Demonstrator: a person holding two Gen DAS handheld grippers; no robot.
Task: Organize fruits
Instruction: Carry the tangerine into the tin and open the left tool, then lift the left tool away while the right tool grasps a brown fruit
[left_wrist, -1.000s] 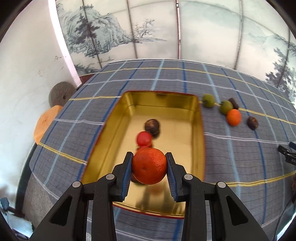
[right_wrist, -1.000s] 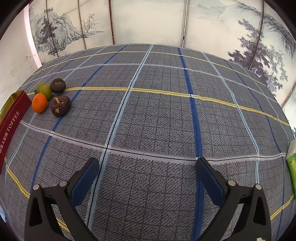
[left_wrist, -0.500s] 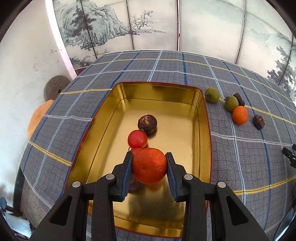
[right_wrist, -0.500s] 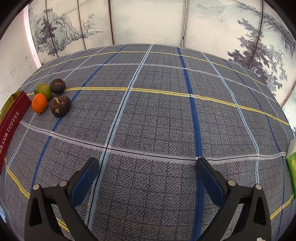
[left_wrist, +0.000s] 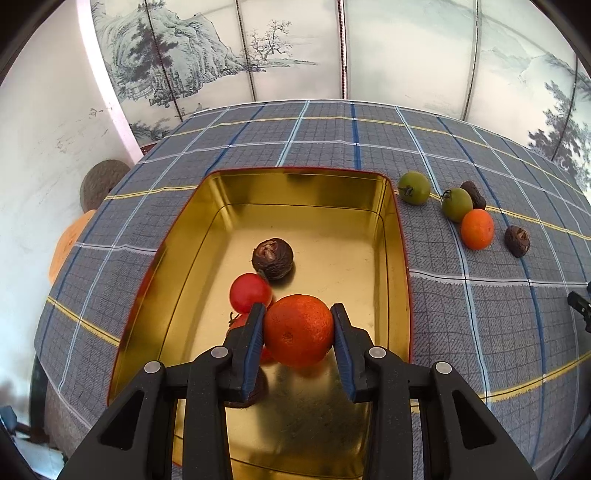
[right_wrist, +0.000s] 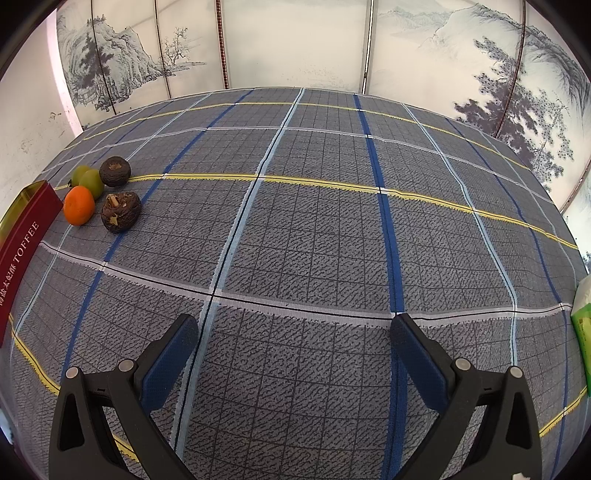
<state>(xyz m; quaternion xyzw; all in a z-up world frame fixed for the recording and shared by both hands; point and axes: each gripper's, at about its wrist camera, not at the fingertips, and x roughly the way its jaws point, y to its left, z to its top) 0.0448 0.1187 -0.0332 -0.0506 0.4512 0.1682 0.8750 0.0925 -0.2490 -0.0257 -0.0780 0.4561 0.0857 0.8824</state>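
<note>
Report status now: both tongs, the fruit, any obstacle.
Left tongs shut on orange over gold tin. Right tongs open. Red tomato beside left pad.

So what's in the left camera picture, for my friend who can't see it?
The left gripper squeezes an orange over a gold tin that already has a red tomato and a brown nut in it. To the tin's right, on the checked cloth, lie two green tomatoes, a small orange and two more brown nuts.

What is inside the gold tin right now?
In the gold tin: a brown fruit, a red tomato, and the orange held by the left gripper. More fruit lies partly hidden behind its fingers.
</note>
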